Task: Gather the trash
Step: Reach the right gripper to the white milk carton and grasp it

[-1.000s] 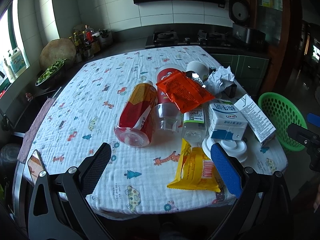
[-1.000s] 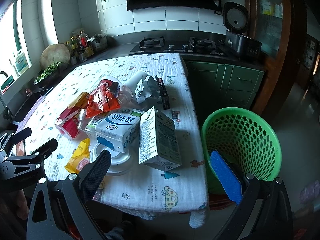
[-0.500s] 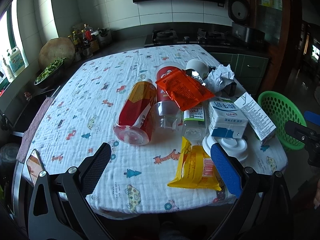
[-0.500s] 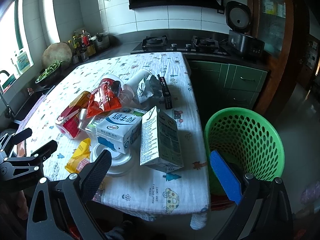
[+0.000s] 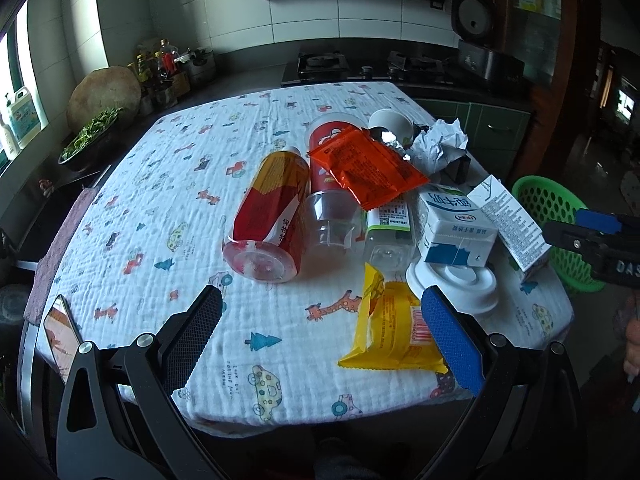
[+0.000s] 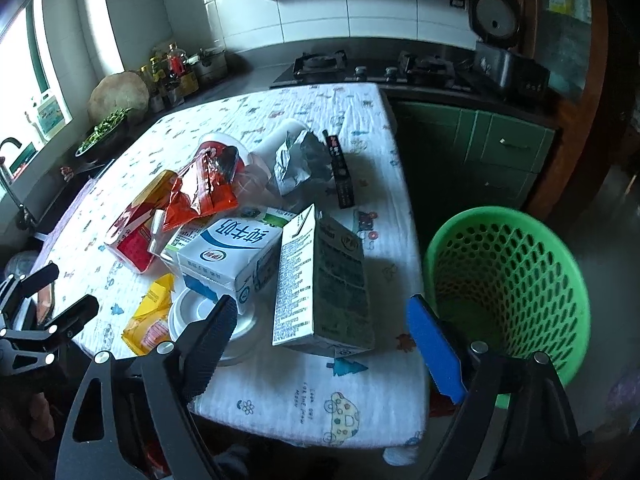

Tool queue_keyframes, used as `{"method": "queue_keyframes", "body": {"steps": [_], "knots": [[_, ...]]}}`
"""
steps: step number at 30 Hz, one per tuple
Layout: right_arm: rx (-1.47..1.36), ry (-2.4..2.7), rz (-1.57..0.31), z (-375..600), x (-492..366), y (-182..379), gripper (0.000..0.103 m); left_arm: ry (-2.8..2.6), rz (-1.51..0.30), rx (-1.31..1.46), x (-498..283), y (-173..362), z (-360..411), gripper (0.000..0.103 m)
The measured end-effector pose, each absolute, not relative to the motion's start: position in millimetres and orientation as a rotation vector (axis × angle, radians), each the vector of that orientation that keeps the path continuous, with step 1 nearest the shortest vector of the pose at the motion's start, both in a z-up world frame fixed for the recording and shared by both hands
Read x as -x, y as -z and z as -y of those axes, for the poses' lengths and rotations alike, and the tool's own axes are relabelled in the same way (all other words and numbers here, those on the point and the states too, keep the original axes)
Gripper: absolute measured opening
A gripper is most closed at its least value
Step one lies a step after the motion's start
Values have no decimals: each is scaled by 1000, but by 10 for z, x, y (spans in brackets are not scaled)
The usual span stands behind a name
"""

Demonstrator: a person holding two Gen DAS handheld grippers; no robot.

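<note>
A litter of trash is spread over the cloth-covered surface: a glossy red bottle, a crinkled orange wrapper, a yellow packet and a boxy green carton. The right hand-held gripper is seen closing, nothing touched; the left hand-held gripper is held wide. A perforated green basket stands beside the surface.

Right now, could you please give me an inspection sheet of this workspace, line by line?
Surface: table under a printed cloth.
Job's things: red bottle, orange wrapper, yellow wrapper, milk carton, upright carton, white lid, crumpled paper; green basket beside the table, nothing seen inside.
Clutter: phone at the table edge.
Grippers: left gripper open, empty; right gripper jaws closing, nothing gripped.
Cables: nothing seen.
Surroundings: stove, green cabinets.
</note>
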State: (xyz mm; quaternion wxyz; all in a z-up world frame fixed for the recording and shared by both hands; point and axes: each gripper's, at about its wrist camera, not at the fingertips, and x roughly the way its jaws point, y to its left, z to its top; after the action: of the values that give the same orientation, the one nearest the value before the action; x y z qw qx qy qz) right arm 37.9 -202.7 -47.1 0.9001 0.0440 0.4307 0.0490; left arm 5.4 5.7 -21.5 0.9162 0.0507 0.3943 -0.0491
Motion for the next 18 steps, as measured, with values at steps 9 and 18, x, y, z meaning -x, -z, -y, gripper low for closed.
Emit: {"method": "queue_keyframes", "body": {"steps": [9, 18], "knots": [[-189, -152, -967, 2199, -663, 684, 80, 121, -824, -109, -60, 246, -68, 98], [-330, -202, -1050, 2362, -930, 959, 78, 171, -828, -108, -60, 273, -68, 98]]}}
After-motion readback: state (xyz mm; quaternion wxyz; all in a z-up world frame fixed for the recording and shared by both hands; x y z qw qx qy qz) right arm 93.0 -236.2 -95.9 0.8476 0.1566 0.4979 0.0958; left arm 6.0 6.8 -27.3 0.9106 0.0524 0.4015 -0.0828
